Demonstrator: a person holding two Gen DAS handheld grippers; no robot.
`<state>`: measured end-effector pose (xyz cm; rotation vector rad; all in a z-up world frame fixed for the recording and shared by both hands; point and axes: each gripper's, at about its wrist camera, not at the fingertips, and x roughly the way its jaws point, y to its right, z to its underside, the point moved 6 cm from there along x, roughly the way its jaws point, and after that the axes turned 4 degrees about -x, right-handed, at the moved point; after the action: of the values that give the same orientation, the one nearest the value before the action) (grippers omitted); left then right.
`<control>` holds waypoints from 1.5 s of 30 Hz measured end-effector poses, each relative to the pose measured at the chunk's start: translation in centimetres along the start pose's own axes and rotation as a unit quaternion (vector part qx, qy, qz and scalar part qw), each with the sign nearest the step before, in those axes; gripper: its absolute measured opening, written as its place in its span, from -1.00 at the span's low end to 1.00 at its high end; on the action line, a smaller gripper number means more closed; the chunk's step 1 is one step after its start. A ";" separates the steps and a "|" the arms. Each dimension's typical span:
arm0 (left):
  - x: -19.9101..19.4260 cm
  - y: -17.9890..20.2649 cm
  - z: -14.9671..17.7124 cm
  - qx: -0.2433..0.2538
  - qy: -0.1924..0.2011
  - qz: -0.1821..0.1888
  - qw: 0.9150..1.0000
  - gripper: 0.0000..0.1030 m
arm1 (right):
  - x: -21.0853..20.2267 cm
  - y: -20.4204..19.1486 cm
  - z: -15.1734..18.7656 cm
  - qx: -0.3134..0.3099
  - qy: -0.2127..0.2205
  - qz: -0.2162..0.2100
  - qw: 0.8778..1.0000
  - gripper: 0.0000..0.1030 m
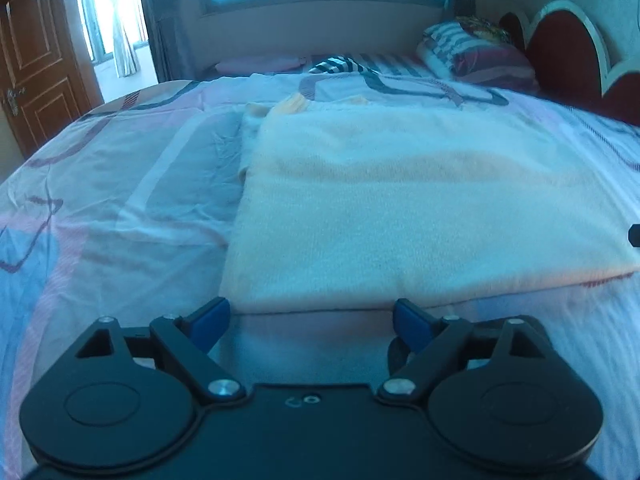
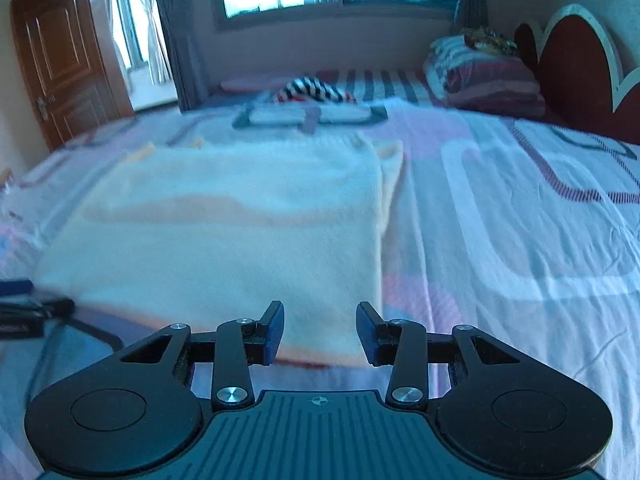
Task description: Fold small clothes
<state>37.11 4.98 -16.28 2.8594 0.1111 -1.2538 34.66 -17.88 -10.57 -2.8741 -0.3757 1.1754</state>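
A cream fuzzy garment [image 1: 400,200] lies flat on the bed, folded into a rough rectangle; it also shows in the right wrist view [image 2: 224,232]. My left gripper [image 1: 312,326] is open and empty, just short of the garment's near edge at its left corner. My right gripper [image 2: 320,332] is open and empty, its jaws either side of the garment's near right corner, just above it. The left gripper's tip [image 2: 24,304] shows at the left edge of the right wrist view.
The bed has a pink, white and blue patterned sheet [image 1: 120,200]. A striped garment [image 2: 312,90] and a pile of folded bedding [image 2: 480,68] lie at the far end by the red headboard [image 2: 576,68]. A wooden door [image 2: 60,60] stands at the left.
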 end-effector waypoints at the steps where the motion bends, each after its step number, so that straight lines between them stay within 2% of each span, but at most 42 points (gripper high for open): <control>1: 0.1 -0.1 0.1 -0.002 -0.003 -0.004 1.000 0.70 | -0.2 -0.3 -0.1 -0.002 0.005 -0.002 1.000 -0.21; 3: 0.4 -0.3 0.1 -0.006 -0.011 -0.008 1.000 0.72 | 0.6 -0.5 0.2 -0.012 -0.009 0.001 1.000 -0.35; 4: 0.4 -0.5 0.1 -0.012 -0.013 -0.011 1.000 0.70 | 1.7 -0.4 0.9 -0.014 -0.035 0.010 0.999 -0.55; 5: 0.2 -0.6 0.0 -0.018 -0.011 -0.011 1.000 0.64 | 2.5 -0.1 1.6 -0.010 -0.053 0.018 0.998 -0.56; 7: -0.5 -0.7 -0.5 -0.024 0.002 -0.011 1.000 0.63 | 2.0 0.1 1.4 -0.002 -0.045 0.014 0.999 -0.57; 9: -1.0 -0.7 -1.0 -0.029 0.014 -0.009 0.999 0.67 | 0.8 -0.2 0.8 0.001 -0.018 0.006 1.000 -0.57; 11: -0.6 -0.6 -1.2 -0.032 0.011 -0.008 0.999 0.68 | 0.2 -0.4 0.3 -0.011 0.005 0.011 1.000 -0.57; 12: 0.0 -0.7 -1.1 -0.033 0.003 -0.011 0.999 0.68 | 0.5 -0.3 0.3 -0.011 0.002 0.015 1.000 -0.57; 14: 1.2 -0.8 -0.6 -0.033 -0.022 -0.015 0.999 0.75 | 2.4 0.4 1.1 -0.006 -0.043 0.030 0.999 -0.57; 15: 1.3 -1.0 -0.5 -0.042 -0.022 -0.014 0.999 0.78 | 2.7 0.6 1.3 -0.005 -0.046 0.030 0.998 -0.57; 17: 0.8 -1.3 -0.7 -0.053 -0.021 -0.014 0.998 0.71 | 2.0 0.7 1.0 -0.002 -0.043 0.026 0.999 -0.57; 18: 0.4 -1.4 -0.8 -0.053 -0.012 -0.016 0.998 0.67 | 1.2 0.7 0.7 -0.001 -0.025 0.025 0.999 -0.57; 20: 0.4 -1.3 -0.8 -0.039 -0.007 -0.023 0.999 0.72 | 0.3 0.8 0.4 -0.006 0.002 0.020 1.000 -0.57; 21: 0.8 -1.3 -0.6 -0.035 -0.016 -0.027 0.999 0.74 | 0.5 0.9 0.5 -0.006 -0.001 0.019 1.000 -0.57; 23: 1.2 -1.7 -0.5 -0.048 -0.019 -0.023 0.998 0.80 | 2.4 1.5 1.7 -0.005 -0.057 0.037 0.998 -0.56; 24: 1.2 -1.8 -0.5 -0.049 -0.021 -0.022 0.998 0.82 | 2.4 1.7 1.8 -0.001 -0.048 0.035 0.998 -0.56; 29: 1.0 -1.8 -0.5 -0.045 -0.027 -0.021 0.998 0.82 | 2.3 1.9 1.6 -0.001 -0.058 0.034 0.998 -0.56; 30: 0.8 -1.9 -0.6 -0.049 -0.029 -0.021 0.998 0.76 | 2.3 1.9 1.5 -0.001 -0.060 0.035 0.998 -0.56; 33: -0.2 -2.0 -0.9 -0.064 -0.014 -0.010 0.998 0.65 | 0.3 1.6 0.6 0.006 -0.019 0.025 0.999 -0.57; 35: 0.4 -2.2 -0.7 -0.072 -0.027 -0.008 0.997 0.66 | -0.3 1.1 0.2 0.000 0.003 0.024 1.000 -0.57; 36: 1.0 -2.3 -0.4 -0.075 -0.038 -0.010 0.996 0.71 | 0.3 1.1 0.3 -0.004 0.001 0.025 1.000 -0.57; 38: 1.0 -2.4 -0.5 -0.080 -0.040 -0.012 0.996 0.72 | 2.7 2.0 1.8 0.004 -0.067 0.055 0.996 -0.57; 39: 0.6 -2.5 -0.6 -0.086 -0.043 -0.011 0.995 0.62 | 2.2 2.3 1.7 0.023 -0.057 0.048 0.997 -0.57; 40: 0.0 -2.6 -0.6 -0.097 -0.039 -0.004 0.995 0.56 | 1.6 2.4 1.5 0.034 -0.054 0.045 0.997 -0.57; 42: -0.8 -3.1 -0.3 -0.135 -0.035 0.018 0.990 0.47 | -0.7 2.0 1.1 0.035 -0.015 0.030 0.999 -0.57; 45: -1.1 -3.8 0.8 -0.237 -0.037 0.065 0.969 0.45 | -2.4 1.0 0.9 0.011 0.002 0.019 1.000 -0.56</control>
<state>35.49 8.71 -15.91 2.3715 0.1902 -1.1242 32.60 -19.43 -9.69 -2.8767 -0.3067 1.1724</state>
